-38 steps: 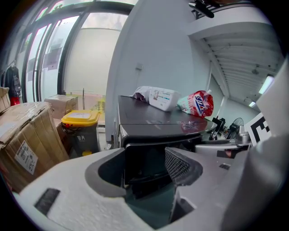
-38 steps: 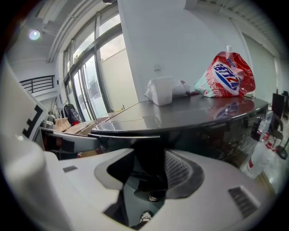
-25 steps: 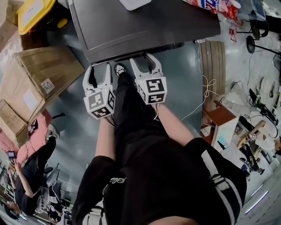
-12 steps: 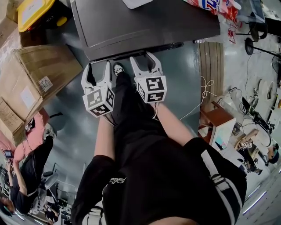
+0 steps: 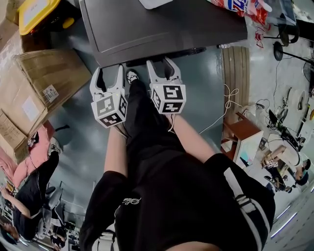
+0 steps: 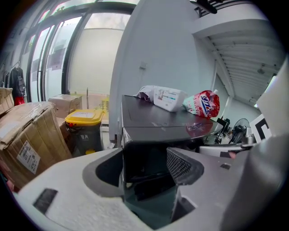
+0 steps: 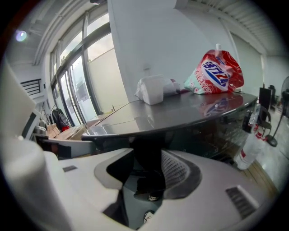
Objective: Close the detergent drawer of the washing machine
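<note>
The dark grey washing machine (image 5: 162, 24) fills the top of the head view, and both grippers are at its front edge. My left gripper (image 5: 109, 72) is at the machine's front left corner (image 6: 135, 135). Its jaws have just been opening and now stand wide, with nothing pressed between the pads; the dark front panel (image 6: 146, 162) shows in the gap. My right gripper (image 5: 161, 66) is open beside it, its tips under the top's front lip (image 7: 180, 124). I cannot make out the drawer's outline; no part of the front visibly sticks out.
A red detergent pouch (image 7: 216, 74) and a white packet (image 7: 151, 89) lie on the machine's top. Cardboard boxes (image 5: 44, 83) and a yellow-lidded bin (image 5: 37, 14) stand to the left. A cable (image 5: 225, 108) and a small wooden table (image 5: 245, 137) are to the right. My shoe (image 5: 133, 77) shows between the grippers.
The left gripper's jaws have spread wider and it has crept a little toward the machine's front. The right gripper has stayed where it was.
</note>
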Available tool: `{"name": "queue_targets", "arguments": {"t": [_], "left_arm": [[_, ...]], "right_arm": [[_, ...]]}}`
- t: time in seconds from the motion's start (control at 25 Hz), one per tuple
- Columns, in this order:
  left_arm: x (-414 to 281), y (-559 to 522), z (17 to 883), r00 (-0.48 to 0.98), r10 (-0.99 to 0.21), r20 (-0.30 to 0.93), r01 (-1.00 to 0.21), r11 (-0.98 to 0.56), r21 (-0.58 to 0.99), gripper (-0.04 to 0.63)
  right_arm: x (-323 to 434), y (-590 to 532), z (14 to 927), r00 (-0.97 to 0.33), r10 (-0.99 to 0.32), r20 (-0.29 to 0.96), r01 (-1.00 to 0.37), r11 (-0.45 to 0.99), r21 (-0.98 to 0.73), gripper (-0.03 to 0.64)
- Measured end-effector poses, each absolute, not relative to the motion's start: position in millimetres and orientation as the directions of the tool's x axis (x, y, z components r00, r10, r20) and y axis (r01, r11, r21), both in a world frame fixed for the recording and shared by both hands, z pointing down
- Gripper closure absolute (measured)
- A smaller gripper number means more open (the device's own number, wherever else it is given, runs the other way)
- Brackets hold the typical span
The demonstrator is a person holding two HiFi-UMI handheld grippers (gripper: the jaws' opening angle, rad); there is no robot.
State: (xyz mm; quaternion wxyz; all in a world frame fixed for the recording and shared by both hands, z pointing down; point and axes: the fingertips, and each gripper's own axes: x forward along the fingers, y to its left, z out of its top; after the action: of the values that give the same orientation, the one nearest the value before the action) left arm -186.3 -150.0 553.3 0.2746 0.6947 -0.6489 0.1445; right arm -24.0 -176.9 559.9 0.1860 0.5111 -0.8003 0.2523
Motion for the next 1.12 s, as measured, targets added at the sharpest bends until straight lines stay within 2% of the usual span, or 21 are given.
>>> {"name": "queue_targets", "arguments": {"t": [0.28, 0.36, 0.48, 0.72, 0.88, 1.12], "left_arm": [[-187, -152, 555, 0.144, -0.828, 0.542, -0.981, -0.048, 0.188, 0.293], [-189, -149, 555, 0.134, -0.831, 0.540, -0.983, -0.043, 0.177, 0.301], [-192, -141, 556, 0.125, -0.826, 0.550, -0.986, -0.040, 0.163, 0.352], [-173, -118, 552, 0.163, -0.814, 0.557, -0.985, -0.100, 0.142, 0.362], [-161, -99, 548, 0.176, -0.810, 0.559, -0.983, -0.117, 0.140, 0.385], [-142, -78, 534, 0.186, -0.820, 0.541, -0.982, -0.137, 0.129, 0.477]], "right_arm": [[-24, -177, 563, -0.383, -0.745, 0.546, -0.919, 0.366, -0.145, 0.430], [-26, -174, 564, -0.401, -0.734, 0.548, -0.907, 0.404, -0.123, 0.425], [-28, -164, 571, -0.445, -0.685, 0.577, -0.878, 0.461, -0.128, 0.423], [-20, -143, 567, -0.491, -0.655, 0.574, -0.839, 0.533, -0.110, 0.446], [-18, -128, 558, -0.516, -0.647, 0.562, -0.817, 0.568, -0.097, 0.483], [-17, -110, 534, -0.551, -0.644, 0.531, -0.779, 0.625, -0.052, 0.562]]}}
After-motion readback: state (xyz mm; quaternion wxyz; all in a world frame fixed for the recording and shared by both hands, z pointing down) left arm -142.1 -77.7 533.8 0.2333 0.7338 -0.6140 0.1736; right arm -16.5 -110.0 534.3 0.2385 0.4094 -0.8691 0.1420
